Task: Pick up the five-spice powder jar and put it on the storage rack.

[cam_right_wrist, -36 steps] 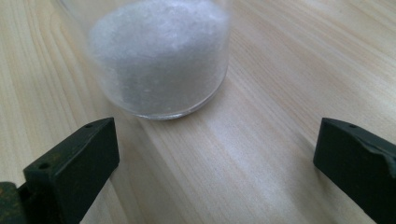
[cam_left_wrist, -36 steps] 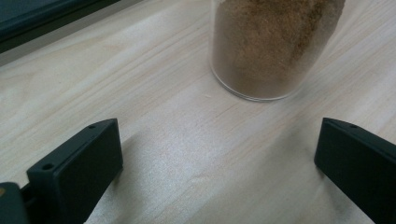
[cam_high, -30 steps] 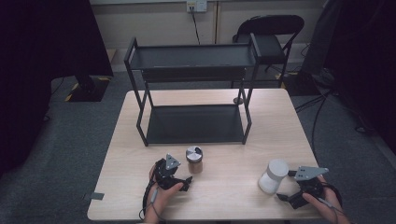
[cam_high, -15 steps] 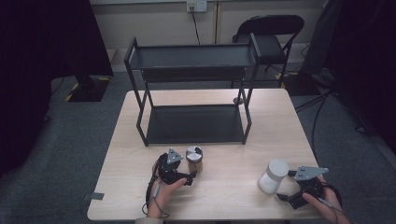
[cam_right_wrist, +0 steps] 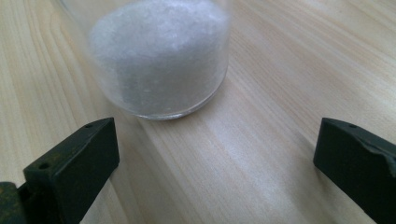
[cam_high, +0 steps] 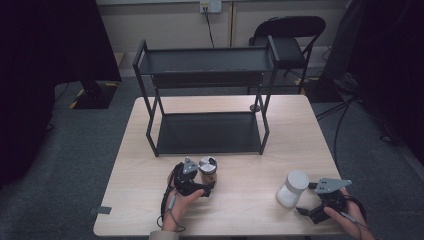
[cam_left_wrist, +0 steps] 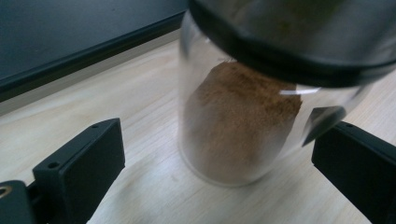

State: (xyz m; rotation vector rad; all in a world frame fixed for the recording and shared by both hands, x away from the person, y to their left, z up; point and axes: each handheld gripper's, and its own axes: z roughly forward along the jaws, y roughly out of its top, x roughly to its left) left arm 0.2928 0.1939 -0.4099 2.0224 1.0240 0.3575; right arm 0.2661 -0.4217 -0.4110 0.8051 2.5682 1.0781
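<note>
We start from the brown-powder jar [cam_left_wrist: 243, 116], a clear glass jar with a dark lid that stands upright on the table [cam_high: 240, 210], just in front of the black shelf rack [cam_high: 207, 132], near the middle of its lower shelf's front edge. Our left gripper [cam_high: 200, 189] sits right at that jar on the side away from the rack. In the left gripper view the jaws stand wide apart with the jar between them, neither pad touching the glass, so they hold nothing yet.

To close well, we judge that we should push in until the jar's body sits level with the pads, centre it so both pads meet the glass together, and grip below the lid on the straight wall, so the jar is not nudged over.

Farther from the rack, toward its right end and near the table's front edge, stands the white-powder jar [cam_right_wrist: 159, 56], also upright. Our right gripper [cam_high: 320, 206] waits just beside it, jaws spread wide and empty, the jar ahead of the tips rather than between them.
</note>
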